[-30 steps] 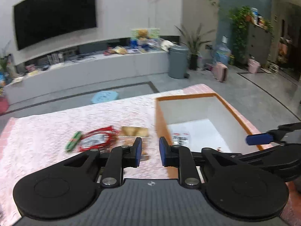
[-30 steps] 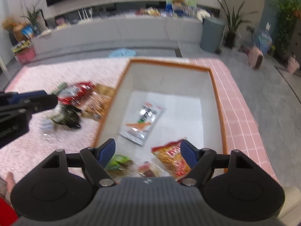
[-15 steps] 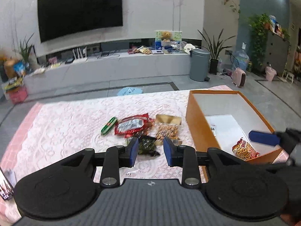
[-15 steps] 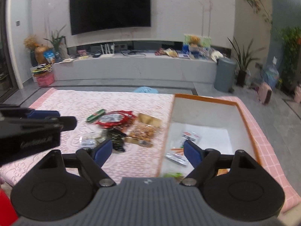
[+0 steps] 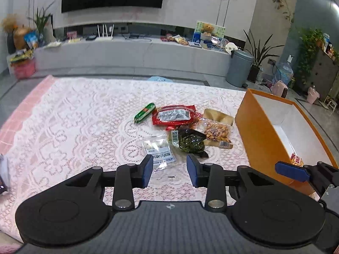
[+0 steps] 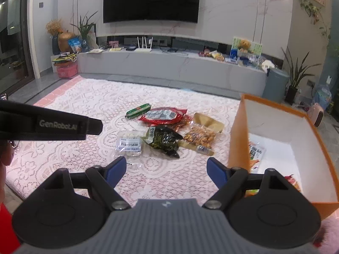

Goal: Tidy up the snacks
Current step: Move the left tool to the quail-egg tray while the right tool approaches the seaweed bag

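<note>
The lace-covered bench (image 5: 63,127) carries an orange box (image 5: 254,131) at its right, snack packets (image 5: 182,127) heaped just beside it. The right gripper (image 6: 166,170) hovers wide open, empty — the left gripper (image 5: 169,170) is opening above a clear packet (image 5: 159,150), holding nothing.

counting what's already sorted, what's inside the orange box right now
In the orange box: a clear printed packet flat on the white floor and a red-orange snack bag at the near end. The right claw and the near wall hide the rest.
</note>
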`<state>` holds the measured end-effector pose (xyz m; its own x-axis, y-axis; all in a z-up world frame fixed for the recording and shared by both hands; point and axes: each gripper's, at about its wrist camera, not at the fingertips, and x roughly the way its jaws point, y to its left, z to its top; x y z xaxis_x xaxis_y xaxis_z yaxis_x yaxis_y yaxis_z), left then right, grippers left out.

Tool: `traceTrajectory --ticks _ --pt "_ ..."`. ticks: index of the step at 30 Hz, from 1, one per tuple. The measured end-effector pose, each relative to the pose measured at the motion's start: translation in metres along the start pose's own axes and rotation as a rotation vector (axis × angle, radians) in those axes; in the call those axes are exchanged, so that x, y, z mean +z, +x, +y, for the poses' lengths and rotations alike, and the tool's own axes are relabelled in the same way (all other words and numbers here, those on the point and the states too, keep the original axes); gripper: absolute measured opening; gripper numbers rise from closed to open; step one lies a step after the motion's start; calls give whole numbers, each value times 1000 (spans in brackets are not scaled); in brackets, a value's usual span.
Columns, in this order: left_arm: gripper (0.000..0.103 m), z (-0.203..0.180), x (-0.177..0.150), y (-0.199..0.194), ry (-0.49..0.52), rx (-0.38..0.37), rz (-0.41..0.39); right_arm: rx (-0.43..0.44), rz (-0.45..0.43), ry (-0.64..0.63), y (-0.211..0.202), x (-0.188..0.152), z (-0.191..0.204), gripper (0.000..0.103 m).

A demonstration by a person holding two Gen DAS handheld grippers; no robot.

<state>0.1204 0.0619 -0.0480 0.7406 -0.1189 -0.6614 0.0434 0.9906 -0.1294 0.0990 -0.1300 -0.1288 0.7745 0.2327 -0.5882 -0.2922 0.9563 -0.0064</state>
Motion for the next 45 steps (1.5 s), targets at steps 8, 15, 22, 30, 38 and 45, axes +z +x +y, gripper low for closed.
traceTrajectory --ticks 8,15,22,30,38,45 --pt "47 25 4 43 -6 -33 91 -2 51 7 42 6 -3 80" --pt "60 36 8 88 -62 17 153 11 106 61 88 15 -18 77" --pt "60 46 12 121 -137 32 175 38 123 176 133 31 -34 77" --pt "60 58 13 136 -194 44 204 58 168 222 182 31 -35 72" --pt "60 57 10 145 -203 20 226 66 201 236 207 28 -38 72" --pt "63 50 11 153 -206 33 245 104 185 197 209 27 -37 50"
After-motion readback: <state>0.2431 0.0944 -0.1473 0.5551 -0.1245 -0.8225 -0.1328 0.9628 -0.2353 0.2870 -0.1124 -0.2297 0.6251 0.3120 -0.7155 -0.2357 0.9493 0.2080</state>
